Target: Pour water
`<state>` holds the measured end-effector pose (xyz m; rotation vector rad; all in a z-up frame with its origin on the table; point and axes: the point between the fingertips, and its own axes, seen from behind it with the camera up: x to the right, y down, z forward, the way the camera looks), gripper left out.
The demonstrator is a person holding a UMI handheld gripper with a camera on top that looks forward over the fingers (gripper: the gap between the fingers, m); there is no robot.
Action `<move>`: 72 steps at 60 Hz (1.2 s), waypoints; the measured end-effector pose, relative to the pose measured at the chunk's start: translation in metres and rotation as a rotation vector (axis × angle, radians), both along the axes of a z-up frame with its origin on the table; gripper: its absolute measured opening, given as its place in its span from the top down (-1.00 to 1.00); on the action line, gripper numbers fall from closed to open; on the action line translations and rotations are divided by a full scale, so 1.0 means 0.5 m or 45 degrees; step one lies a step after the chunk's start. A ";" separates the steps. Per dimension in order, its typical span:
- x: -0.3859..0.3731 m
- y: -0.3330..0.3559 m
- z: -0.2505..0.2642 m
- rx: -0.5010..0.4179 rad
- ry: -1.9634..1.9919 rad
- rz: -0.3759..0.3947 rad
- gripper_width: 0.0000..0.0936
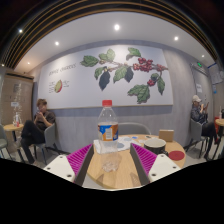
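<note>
A clear plastic water bottle with a red cap and an orange label stands upright on a light wooden table. It stands between my gripper's two fingers, near their tips. The pink pads show left and right of it, with a gap at each side of the bottle. The gripper is open and nothing is held. The bottle's lower body is see-through and blends with the table.
A dark bowl, a red dish and a small cardboard box sit on the table right of the bottle. White sheets lie behind it. People sit at far left and far right.
</note>
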<state>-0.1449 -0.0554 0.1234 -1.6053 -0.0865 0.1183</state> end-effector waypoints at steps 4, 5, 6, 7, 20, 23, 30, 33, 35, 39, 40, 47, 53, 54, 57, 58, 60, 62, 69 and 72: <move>-0.031 0.063 0.003 -0.012 -0.008 0.003 -0.68; -0.035 0.079 0.006 -0.010 -0.013 0.000 -0.67; -0.045 0.052 -0.007 -0.008 -0.020 -0.006 -0.67; -0.029 0.100 -0.007 -0.001 -0.028 -0.012 -0.67; -0.041 0.241 0.009 0.004 -0.044 -0.092 -0.67; -0.044 0.252 0.010 0.008 -0.037 -0.104 -0.58; -0.028 0.261 0.009 0.038 -0.036 -0.157 0.07; -0.029 0.260 0.014 0.052 -0.022 -0.162 0.22; -0.025 0.259 0.013 0.055 -0.003 -0.160 0.25; -0.022 0.262 0.016 0.048 0.031 -0.174 0.33; -0.019 0.263 0.018 0.047 0.042 -0.179 0.33; 0.008 0.266 0.010 0.033 0.273 -0.177 0.33; -0.010 0.265 0.011 -0.029 0.776 -0.125 0.33; 0.012 0.273 0.001 -0.040 0.861 -0.101 0.33; 0.001 0.273 -0.002 -0.080 1.117 -0.079 0.33; 0.002 0.274 -0.004 -0.094 1.190 -0.066 0.33; -0.004 0.263 0.004 -0.116 1.329 -0.052 0.33; 0.007 0.266 0.006 -0.120 1.454 -0.038 0.33; 0.034 0.259 0.031 -0.089 1.880 -0.052 0.26; 0.053 0.260 0.031 -0.090 2.091 -0.070 0.23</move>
